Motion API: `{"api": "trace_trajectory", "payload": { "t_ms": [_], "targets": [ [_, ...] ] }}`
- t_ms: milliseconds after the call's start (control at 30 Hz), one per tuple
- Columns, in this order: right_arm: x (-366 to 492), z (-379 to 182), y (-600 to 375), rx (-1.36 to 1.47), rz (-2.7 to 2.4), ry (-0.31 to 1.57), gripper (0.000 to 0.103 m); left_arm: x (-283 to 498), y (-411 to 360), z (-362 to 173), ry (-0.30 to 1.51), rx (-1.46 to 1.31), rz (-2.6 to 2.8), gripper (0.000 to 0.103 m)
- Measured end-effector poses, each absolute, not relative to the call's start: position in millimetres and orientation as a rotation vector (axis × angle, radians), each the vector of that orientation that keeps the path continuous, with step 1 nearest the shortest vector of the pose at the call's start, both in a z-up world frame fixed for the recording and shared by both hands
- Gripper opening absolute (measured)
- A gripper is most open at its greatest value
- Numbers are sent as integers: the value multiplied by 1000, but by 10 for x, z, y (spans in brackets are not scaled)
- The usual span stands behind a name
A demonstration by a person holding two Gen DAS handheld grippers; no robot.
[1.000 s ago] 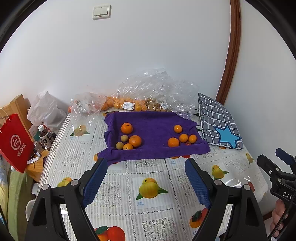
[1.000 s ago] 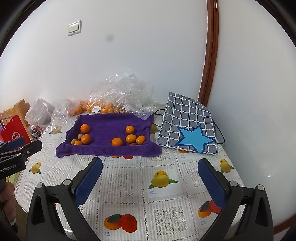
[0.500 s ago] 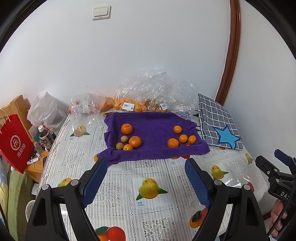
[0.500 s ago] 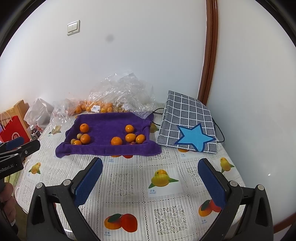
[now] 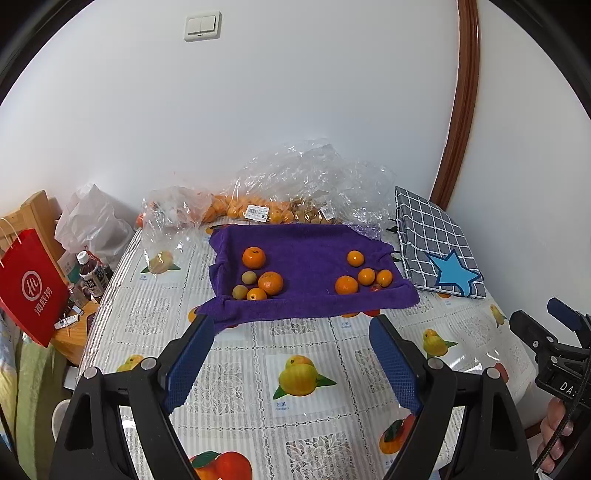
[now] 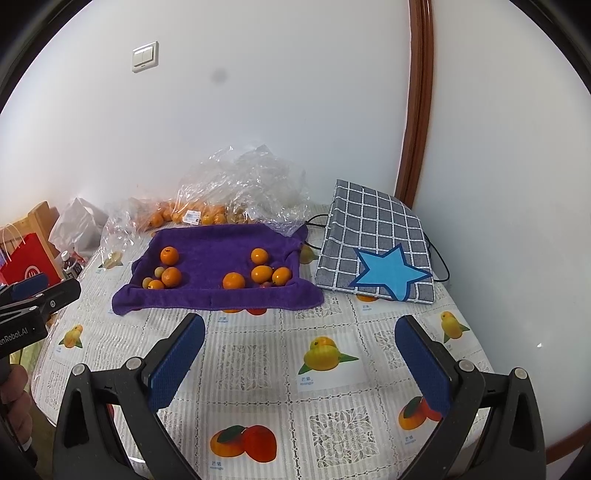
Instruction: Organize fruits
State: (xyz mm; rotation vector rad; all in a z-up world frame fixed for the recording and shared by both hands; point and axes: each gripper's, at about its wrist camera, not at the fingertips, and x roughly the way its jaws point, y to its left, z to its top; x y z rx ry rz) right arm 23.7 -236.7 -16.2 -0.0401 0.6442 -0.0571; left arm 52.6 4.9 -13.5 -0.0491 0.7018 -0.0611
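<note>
While the left wrist view looks across a lace-patterned, fruit-printed tablecloth, the left gripper hangs wide open and empty. Round orange citrus fruits sit in two clusters on a soft purple towel, perhaps sorted. From the right wrist view, the right gripper also gapes empty before a crinkled clear plastic bag.

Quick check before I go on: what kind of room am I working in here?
Most likely a home dining corner: a table with a fruit-print cloth against a plain wall with a light switch, shopping bags beside it, bagged fruit behind the purple towel.
</note>
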Motion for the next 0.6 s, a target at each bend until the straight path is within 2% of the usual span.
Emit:
{"api": "trace_trajectory", "payload": {
  "t_ms": [600],
  "targets": [
    [261,-215,-2303,-41,-55,652,101,558,106,-125,710,-53,-60,86]
  ]
}}
